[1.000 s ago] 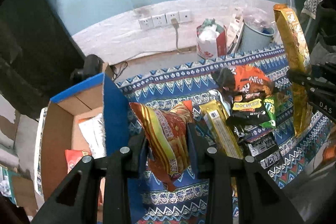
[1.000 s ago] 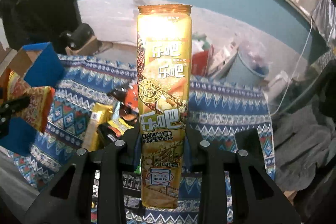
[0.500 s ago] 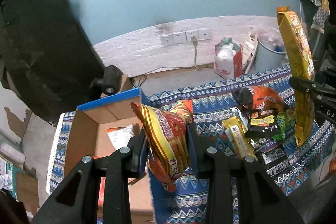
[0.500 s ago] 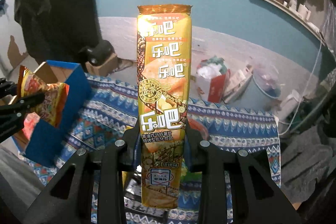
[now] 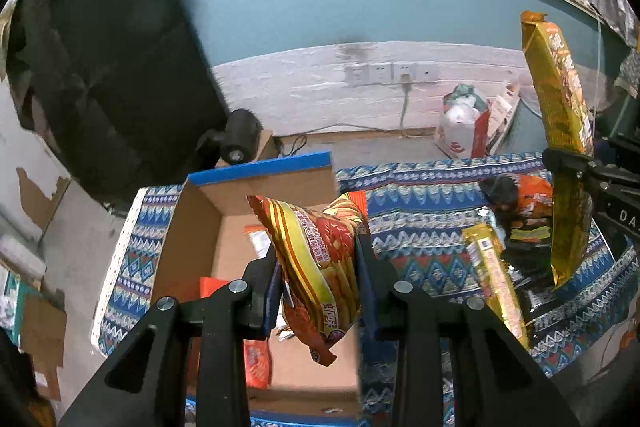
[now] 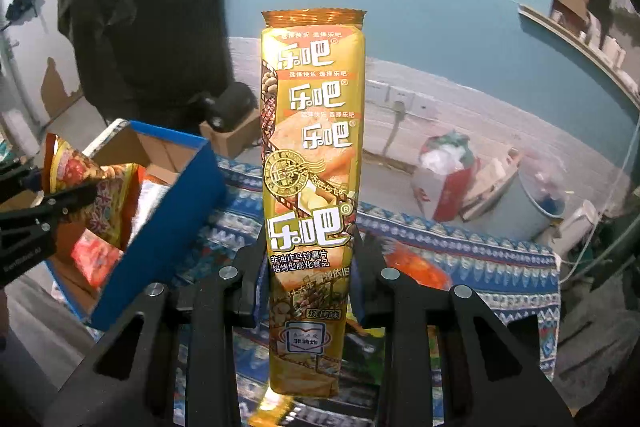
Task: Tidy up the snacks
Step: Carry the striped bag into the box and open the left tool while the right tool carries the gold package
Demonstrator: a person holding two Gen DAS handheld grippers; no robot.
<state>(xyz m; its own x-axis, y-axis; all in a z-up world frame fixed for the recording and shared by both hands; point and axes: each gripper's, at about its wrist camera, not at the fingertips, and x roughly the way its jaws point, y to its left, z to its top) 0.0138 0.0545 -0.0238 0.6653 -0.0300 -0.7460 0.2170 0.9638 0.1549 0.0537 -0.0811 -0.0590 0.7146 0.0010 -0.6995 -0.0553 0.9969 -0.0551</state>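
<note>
While the left gripper (image 5: 318,267) is hovering over the open cardboard box (image 5: 192,227), its jaws are clenching the red-and-yellow snack bag (image 5: 316,259) around the bag's middle. Bag's long axis is running roughly 11-to-5 in the left wrist view, lower corner dangling toward 6, straight above the box floor. Box is sitting at 7–9 o'clock from those jaws, a few packets (image 5: 256,363) already lying inside. Judgement: drop point is directly underneath, so left is the nearer hand; next move is looking like a short descent and release, no lateral travel needed.

Right gripper (image 6: 310,263) is gripping the tall gold chip pack (image 6: 312,155) low on its length, long axis standing upright at 12. From the right wrist view, the box (image 6: 176,195) is lying at 9 o'clock, blue wall facing it, well apart. Right is needing a sweep to 9 before it can unload, and a tilt so the long pack lies flat. Remaining snacks (image 5: 520,223) are sitting on the patterned cloth (image 5: 420,187) at 3 o'clock from the left jaws.
</note>
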